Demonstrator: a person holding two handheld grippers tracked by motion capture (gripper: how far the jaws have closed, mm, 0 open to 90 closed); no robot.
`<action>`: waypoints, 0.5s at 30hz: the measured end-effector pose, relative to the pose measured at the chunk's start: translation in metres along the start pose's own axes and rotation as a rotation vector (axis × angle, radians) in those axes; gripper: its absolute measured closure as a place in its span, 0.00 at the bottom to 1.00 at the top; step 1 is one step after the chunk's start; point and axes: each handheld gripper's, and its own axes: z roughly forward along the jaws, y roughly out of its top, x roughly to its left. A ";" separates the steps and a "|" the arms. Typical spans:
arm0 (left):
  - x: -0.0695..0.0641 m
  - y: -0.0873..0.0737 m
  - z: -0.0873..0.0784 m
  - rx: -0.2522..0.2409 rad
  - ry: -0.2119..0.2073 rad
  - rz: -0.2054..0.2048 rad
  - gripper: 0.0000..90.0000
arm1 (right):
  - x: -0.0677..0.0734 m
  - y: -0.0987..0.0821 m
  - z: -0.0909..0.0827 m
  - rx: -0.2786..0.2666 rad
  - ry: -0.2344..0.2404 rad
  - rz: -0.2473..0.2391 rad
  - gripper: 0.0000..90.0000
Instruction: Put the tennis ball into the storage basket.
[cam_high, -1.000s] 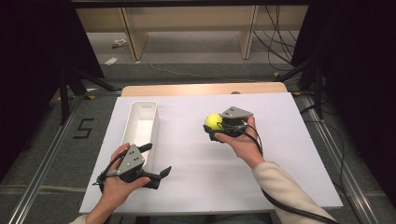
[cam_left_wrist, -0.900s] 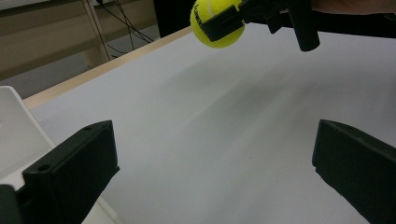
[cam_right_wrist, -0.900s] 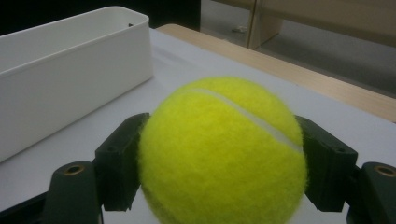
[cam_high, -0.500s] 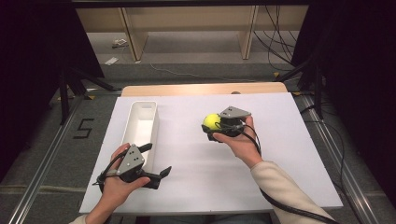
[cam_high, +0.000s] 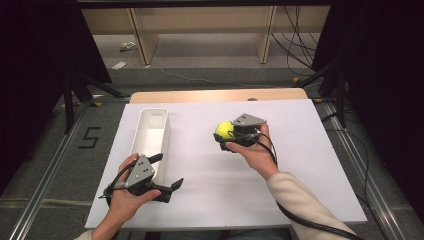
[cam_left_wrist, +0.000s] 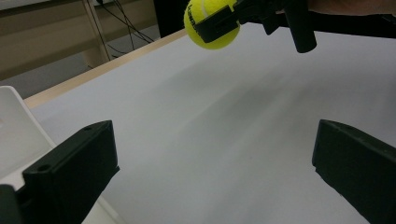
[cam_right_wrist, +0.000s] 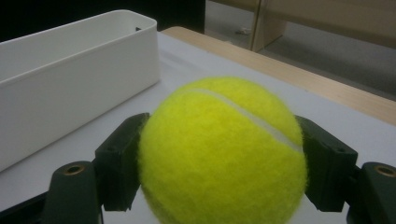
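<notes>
A yellow tennis ball (cam_high: 223, 128) hangs a little above the white tabletop (cam_high: 305, 150), right of centre, with my right gripper (cam_high: 223, 135) shut on it. In the right gripper view the ball (cam_right_wrist: 224, 149) sits squeezed between both black pads (cam_right_wrist: 122, 158). The left gripper view catches the same ball (cam_left_wrist: 205, 32) at its top edge. My left gripper (cam_high: 169, 171) rests low at the table's front left, open, with nothing between its jaws; bare table lies ahead of it (cam_left_wrist: 215, 158).
A long white bin (cam_high: 149, 131) stands on the table's left side, just beyond my left hand; its wall (cam_right_wrist: 70, 79) is left of the ball and its corner (cam_left_wrist: 14, 126) is beside my left jaw. A wooden strip (cam_high: 215, 95) borders the far edge.
</notes>
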 end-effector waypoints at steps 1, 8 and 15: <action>0.000 0.000 0.000 -0.001 -0.001 -0.004 0.00 | 0.000 0.000 0.000 0.000 0.001 -0.001 0.30; 0.000 0.000 0.000 0.000 -0.001 -0.001 0.00 | 0.001 0.001 0.001 -0.001 0.003 -0.005 0.30; 0.000 0.000 0.000 0.000 -0.001 0.000 0.00 | 0.002 0.002 0.003 -0.003 0.002 -0.004 0.30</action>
